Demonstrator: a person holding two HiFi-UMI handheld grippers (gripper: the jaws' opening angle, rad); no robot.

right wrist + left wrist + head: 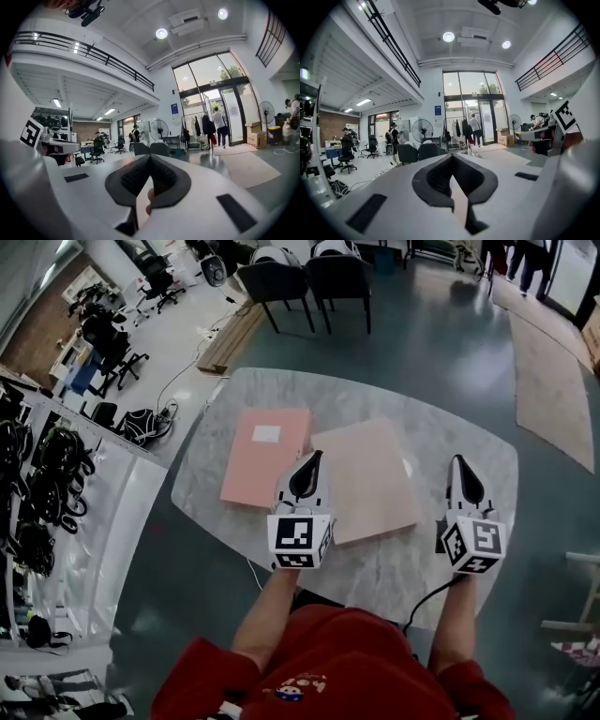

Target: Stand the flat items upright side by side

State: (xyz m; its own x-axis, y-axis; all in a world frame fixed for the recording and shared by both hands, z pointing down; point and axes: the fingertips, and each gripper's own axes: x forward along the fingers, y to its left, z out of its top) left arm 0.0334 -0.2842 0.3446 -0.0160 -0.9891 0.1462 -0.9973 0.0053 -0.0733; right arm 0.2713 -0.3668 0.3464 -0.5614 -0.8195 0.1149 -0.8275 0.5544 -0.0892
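Note:
Two flat items lie side by side on the marble table: a salmon-pink folder with a white label at the left and a beige folder to its right. My left gripper hovers over the seam between them, jaws shut and empty. Off the beige folder's right edge my right gripper hangs above bare marble, also shut with nothing in it. Both gripper views look level across the room, past the closed jaws of the left gripper and the right gripper; neither shows the folders.
Two dark chairs stand beyond the table's far edge. A cable hangs from the near right edge. The person's red sleeves fill the bottom. People stand by the glass doors far off.

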